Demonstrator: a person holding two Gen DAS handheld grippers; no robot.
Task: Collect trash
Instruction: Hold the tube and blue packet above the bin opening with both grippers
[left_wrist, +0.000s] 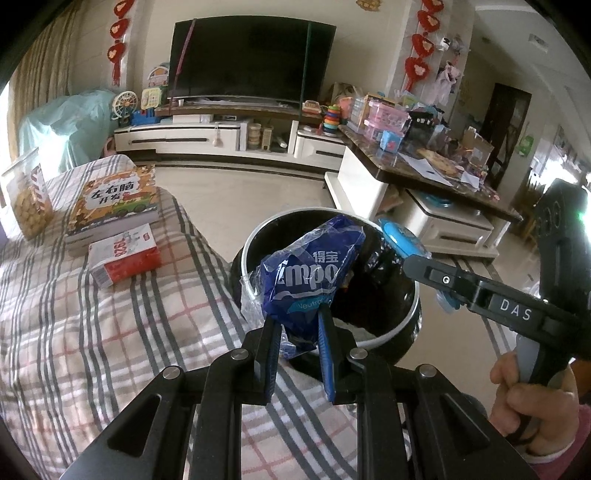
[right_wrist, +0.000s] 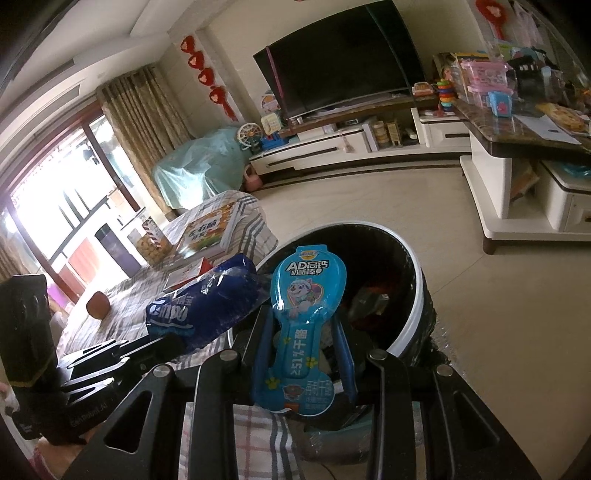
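**Mia:** Start with the left wrist view. What is the left gripper (left_wrist: 299, 332) doing?

**Ben:** Its two fingers are squeezed tight on the crinkly dark blue plastic tissue wrapper (left_wrist: 308, 266). The wrapper sticks up and away from the fingers. It hangs right over the round black trash bin with the white rim (left_wrist: 415, 295).

**Mia:** So which way is the bin from it?

**Ben:** Straight below and a bit ahead. The bin stands on the floor, touching the edge of the grey and pink checked bed cover (left_wrist: 110, 314). The right gripper (left_wrist: 410, 258) comes in from the right side, and it is over the bin's far rim.

**Mia:** Now the right wrist view.

**Ben:** The right gripper (right_wrist: 306, 325) is clamped on a long light blue cheese stick packet with a cartoon puppy (right_wrist: 299, 317). The packet's long side runs along the fingers, pointing at the open bin (right_wrist: 413, 280). The bin mouth is just ahead and under its tip.

**Mia:** Which hand is nearer to dropping?

**Ben:** I think both are about the same, but the bendy picture makes it hard to be sure. The blue wrapper (right_wrist: 199, 306) is on the left, over the near rim.
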